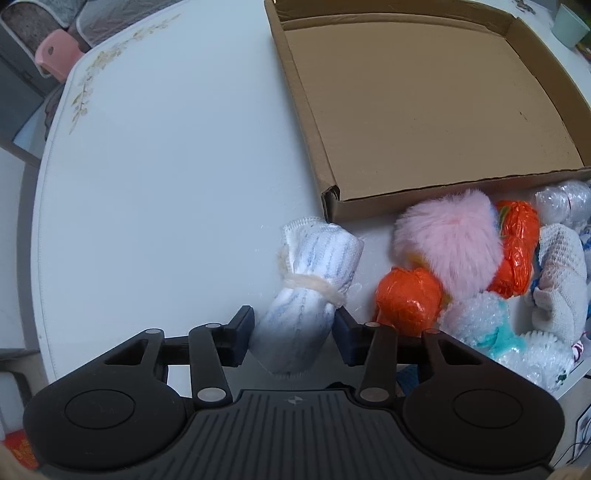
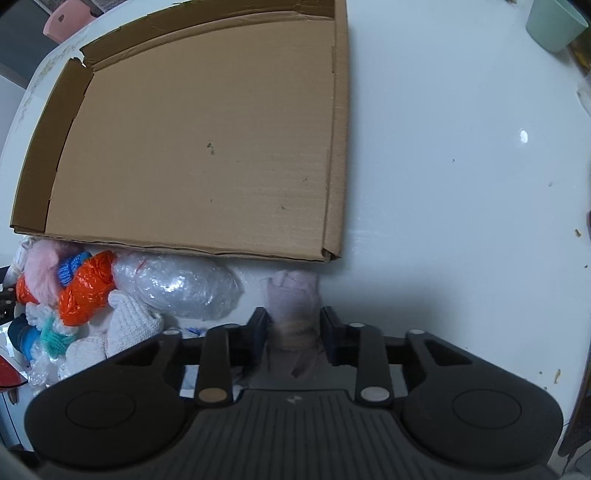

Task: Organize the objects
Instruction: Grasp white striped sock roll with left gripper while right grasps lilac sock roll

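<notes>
The desk is white, with a faint gold-brown floral sprig along its edge. The box is plain tan cardboard. The rolled cloth is white with pale blue streaks, bound by a cream band. Beside it — a fluffy pink pompom, two shiny orange bundles, clear bubble wrap, a cream knit. The cup is mint green. Both tools — left, right — are black.

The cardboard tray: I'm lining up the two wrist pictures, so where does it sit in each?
Left wrist: cardboard tray fills the upper right, beyond the left gripper.
Right wrist: it fills the upper left.
Shared landmark: the orange plastic bundle just outside its near wall.
</notes>
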Motion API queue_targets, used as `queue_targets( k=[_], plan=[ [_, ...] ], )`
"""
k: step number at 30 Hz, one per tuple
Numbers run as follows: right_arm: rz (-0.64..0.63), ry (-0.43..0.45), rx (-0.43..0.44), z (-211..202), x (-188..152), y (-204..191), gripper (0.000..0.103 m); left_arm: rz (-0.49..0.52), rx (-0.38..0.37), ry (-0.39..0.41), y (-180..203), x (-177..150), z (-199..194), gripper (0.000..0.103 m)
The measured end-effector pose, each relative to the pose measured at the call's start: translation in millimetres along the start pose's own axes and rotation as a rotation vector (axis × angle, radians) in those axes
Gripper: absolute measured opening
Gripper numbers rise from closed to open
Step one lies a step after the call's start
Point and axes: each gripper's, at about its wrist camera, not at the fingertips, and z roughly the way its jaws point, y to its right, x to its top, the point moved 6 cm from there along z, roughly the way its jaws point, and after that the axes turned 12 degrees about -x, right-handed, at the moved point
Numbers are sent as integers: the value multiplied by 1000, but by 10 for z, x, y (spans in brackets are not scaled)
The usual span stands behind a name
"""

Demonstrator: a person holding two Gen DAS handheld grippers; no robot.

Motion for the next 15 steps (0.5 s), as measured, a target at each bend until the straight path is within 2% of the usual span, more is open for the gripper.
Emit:
queue_targets(
  k=[7,12,15],
  plan=[
    [-28,24,-3,-108,114,-148,24,-17,27,4,7,7,-119,50],
    [-61,52,4,-246,179,-230,24,-60,90,-8,-78,-34,-267,50],
    [-74,83,-5,-360,227,-236,24,-82,107,24,-47,-67,-446,50]
  ],
)
